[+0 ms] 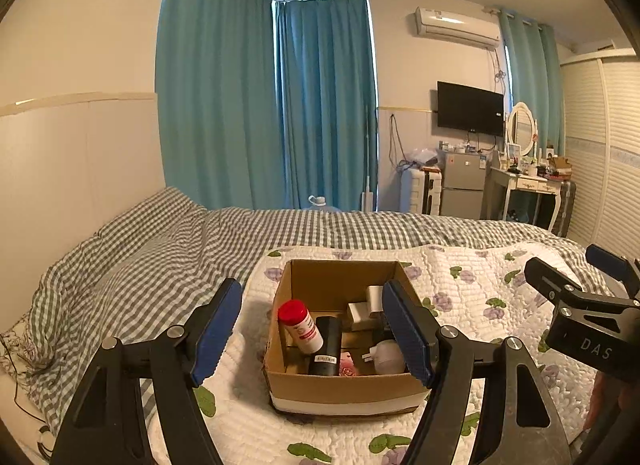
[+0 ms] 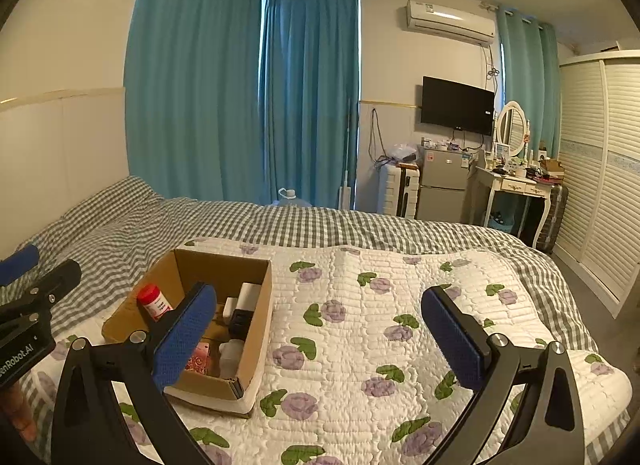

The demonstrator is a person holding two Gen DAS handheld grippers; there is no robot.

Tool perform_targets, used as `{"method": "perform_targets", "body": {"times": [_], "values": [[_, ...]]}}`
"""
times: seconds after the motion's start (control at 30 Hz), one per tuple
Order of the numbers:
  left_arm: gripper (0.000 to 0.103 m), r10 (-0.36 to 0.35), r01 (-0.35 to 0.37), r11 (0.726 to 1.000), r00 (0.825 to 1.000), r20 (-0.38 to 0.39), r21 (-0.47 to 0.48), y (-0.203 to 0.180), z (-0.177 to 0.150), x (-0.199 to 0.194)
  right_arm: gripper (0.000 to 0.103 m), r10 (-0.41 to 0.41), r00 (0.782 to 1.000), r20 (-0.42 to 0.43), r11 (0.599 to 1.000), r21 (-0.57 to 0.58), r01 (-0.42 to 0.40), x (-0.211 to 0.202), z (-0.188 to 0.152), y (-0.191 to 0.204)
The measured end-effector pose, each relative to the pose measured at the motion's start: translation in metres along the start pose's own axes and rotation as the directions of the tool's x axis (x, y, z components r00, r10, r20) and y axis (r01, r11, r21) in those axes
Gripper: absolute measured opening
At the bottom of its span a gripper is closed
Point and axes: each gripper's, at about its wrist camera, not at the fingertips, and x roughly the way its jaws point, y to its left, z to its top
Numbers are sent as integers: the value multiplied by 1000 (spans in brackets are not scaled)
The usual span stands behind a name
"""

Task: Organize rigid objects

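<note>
Both tools are spread wide with nothing between the blue pads: our left tool (image 1: 312,329) hangs right in front of the cardboard box (image 1: 344,387), and our right tool (image 2: 320,329) sits off to the side over the flowered quilt (image 2: 360,305), with the box just past its left finger. As for progress, everything rigid we can spot is already inside the box, and no loose items show on the quilt or the checked bedding (image 1: 140,249) around it. That would fit a finished tidy-up just as well as a box waiting to be unpacked and sorted, so we can't call it either way from this. Inside the box: a white bottle with a red cap (image 1: 301,327) leaning against the left wall, a black cylinder (image 1: 326,345) tilted next to it, a couple of white blocky things (image 1: 366,307) toward the back, a white plug-looking piece (image 1: 386,355) at the front right, and something pink (image 1: 347,365) on the bottom. It's all jumbled rather than lined up, and what's underneath is hard to make out.
</note>
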Motion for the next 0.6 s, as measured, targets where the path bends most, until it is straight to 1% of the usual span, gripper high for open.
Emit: {"method": "perform_targets", "body": {"times": [0.6], "values": [[76,-21,21,1000,999,-24,5,0,-3,4,103,-5,1000,-14,1000,3,5,1,-1,4]]}}
